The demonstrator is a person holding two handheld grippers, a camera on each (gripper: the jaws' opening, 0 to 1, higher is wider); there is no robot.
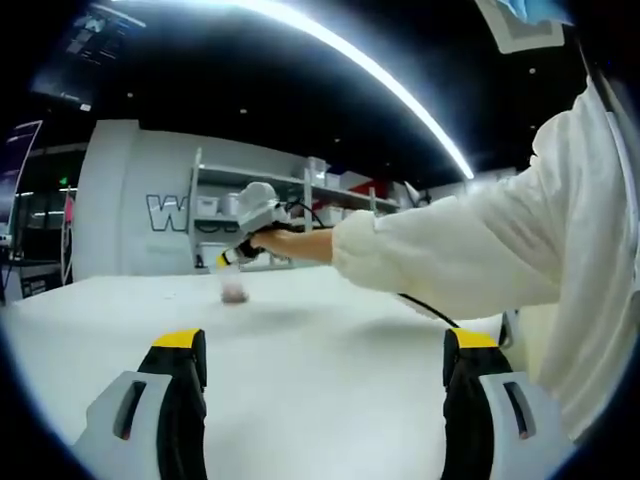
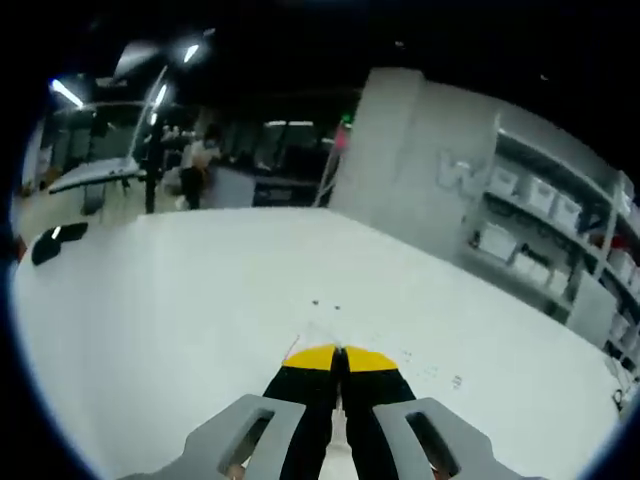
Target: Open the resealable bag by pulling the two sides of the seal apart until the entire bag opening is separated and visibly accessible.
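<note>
Our left gripper (image 1: 320,360) stands wide and empty over the white table (image 1: 320,400). Our right gripper (image 2: 339,352) is pinched on the clear resealable bag (image 1: 234,288), far across the table. A one-sided pull may drag the bag without parting the seal. Shelves (image 1: 290,205) stand beyond.

A large lab or industrial workshop hall: a broad white bench (image 2: 180,300), metal shelving (image 2: 560,230) stacked with white storage bins along a grey wall, a dark ceiling with strip lights (image 1: 380,75), and a white-coated sleeve (image 1: 470,240).
</note>
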